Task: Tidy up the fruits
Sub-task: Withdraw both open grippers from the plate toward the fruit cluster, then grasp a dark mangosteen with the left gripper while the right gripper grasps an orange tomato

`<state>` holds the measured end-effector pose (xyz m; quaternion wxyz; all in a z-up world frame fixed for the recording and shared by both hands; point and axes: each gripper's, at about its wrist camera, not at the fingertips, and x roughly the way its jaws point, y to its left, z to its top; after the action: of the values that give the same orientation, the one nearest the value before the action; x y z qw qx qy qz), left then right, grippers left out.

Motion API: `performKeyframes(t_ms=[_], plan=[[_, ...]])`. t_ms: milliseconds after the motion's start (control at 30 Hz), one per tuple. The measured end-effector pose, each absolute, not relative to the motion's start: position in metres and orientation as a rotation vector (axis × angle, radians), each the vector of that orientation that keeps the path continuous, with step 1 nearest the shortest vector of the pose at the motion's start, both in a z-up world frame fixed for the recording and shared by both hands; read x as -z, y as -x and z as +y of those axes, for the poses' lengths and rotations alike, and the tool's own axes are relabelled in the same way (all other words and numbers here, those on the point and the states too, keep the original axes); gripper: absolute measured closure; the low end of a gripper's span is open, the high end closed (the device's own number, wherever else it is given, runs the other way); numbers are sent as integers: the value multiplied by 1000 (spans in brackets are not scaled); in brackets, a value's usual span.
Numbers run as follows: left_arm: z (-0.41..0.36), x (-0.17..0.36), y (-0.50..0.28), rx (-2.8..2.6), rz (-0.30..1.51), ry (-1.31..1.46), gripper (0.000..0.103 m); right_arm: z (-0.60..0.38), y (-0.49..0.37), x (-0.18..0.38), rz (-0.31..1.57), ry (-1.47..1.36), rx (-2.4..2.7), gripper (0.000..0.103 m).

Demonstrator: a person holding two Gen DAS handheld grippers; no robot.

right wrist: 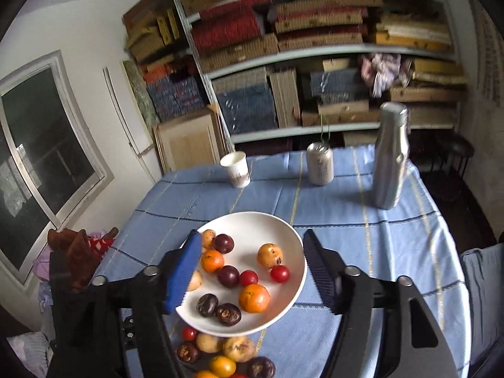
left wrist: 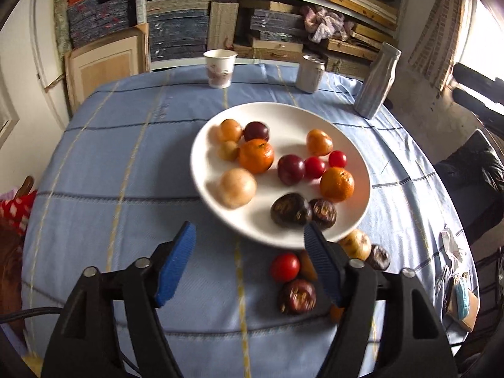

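Both hand-held grippers, left [left wrist: 249,261] and right [right wrist: 252,271], hang released and empty. Loose fruits [left wrist: 296,296] lie by the plate's [left wrist: 283,110] near rim, nearest the left one's right finger.

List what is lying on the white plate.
The white plate carries two oranges, two plums, two cherry tomatoes, two dark mangosteens and several tan fruits. Whatever the right gripper's blue pad covers at its edge stays hidden.

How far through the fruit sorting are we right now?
Well along: about a dozen fruits sit on the white plate. Nothing is in hand; the left gripper and right gripper are open and empty. Left: a cluster on the blue tablecloth beside the plate's near rim, including a red tomato and a dark fruit.
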<state>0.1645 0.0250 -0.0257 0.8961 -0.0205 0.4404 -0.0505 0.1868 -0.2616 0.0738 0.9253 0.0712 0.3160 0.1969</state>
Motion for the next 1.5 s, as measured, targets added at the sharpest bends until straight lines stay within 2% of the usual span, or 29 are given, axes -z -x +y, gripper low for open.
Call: performKeyframes(t_ms=[133, 200, 333, 500, 600, 1133, 1400, 1500], plan=[[36, 32, -140, 79, 933, 69, 26, -267, -154, -65, 666, -120, -383, 28], [39, 36, -131, 68, 946, 72, 24, -269, -140, -50, 701, -108, -370, 22], [46, 53, -112, 18, 988, 83, 14, -270, -114, -10, 815, -90, -344, 22], [47, 75, -99, -3, 1054, 100, 14, -275, -77, 51, 1027, -212, -363, 22], [36, 79, -100, 23, 1067, 74, 13, -265, -61, 71, 1119, -175, -390, 22], [-16, 96, -145, 95, 1080, 46, 12, -323, -20, 57, 1075, -192, -188, 19], [-14, 105, -151, 70, 1048, 21, 12, -337, -10, 59, 1085, -200, -143, 19], [-14, 105, -150, 101, 1045, 40, 20, -337, -12, 60, 1091, -199, -144, 19]])
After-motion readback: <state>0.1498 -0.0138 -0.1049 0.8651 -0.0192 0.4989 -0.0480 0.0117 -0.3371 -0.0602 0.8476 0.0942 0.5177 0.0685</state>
